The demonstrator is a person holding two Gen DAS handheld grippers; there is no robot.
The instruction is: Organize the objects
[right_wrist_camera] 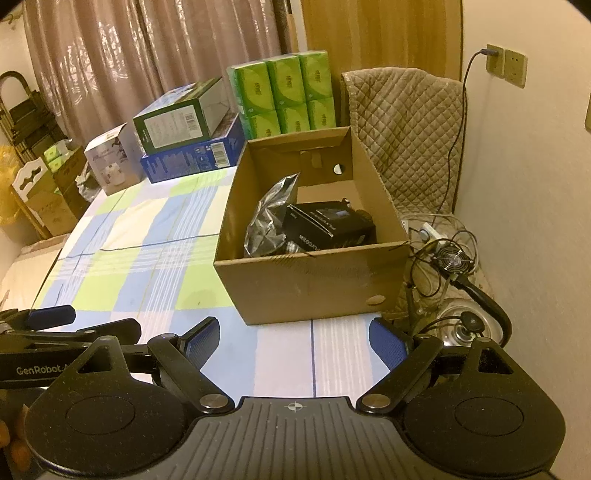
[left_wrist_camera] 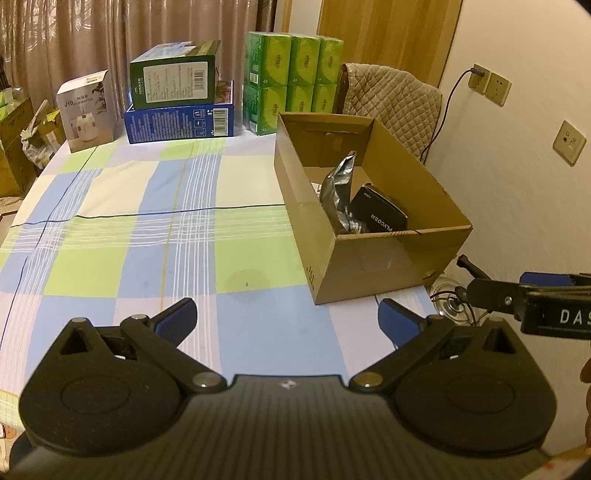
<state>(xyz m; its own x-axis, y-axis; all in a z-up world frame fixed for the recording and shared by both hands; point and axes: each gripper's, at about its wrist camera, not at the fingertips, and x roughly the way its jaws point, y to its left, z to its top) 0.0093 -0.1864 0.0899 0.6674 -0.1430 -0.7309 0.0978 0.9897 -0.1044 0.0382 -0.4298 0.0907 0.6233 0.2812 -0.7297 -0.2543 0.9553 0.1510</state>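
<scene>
Now | left claw (left_wrist_camera: 287, 319) spread, empty, tilted down | right claw (right_wrist_camera: 293, 338) spread, empty, facing cardboard box (right_wrist_camera: 314, 280)

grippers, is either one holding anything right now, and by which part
Nothing is held: the left gripper and right gripper both have open, empty jaws above the tablecloth.

- Curtains (left_wrist_camera: 74, 44): closed, brownish, along the rear wall.
- Door (left_wrist_camera: 388, 33): wooden.
- Right wall: wall sockets (left_wrist_camera: 489, 83), one cable plugged in.
- Lighting: warm, dim.
</scene>
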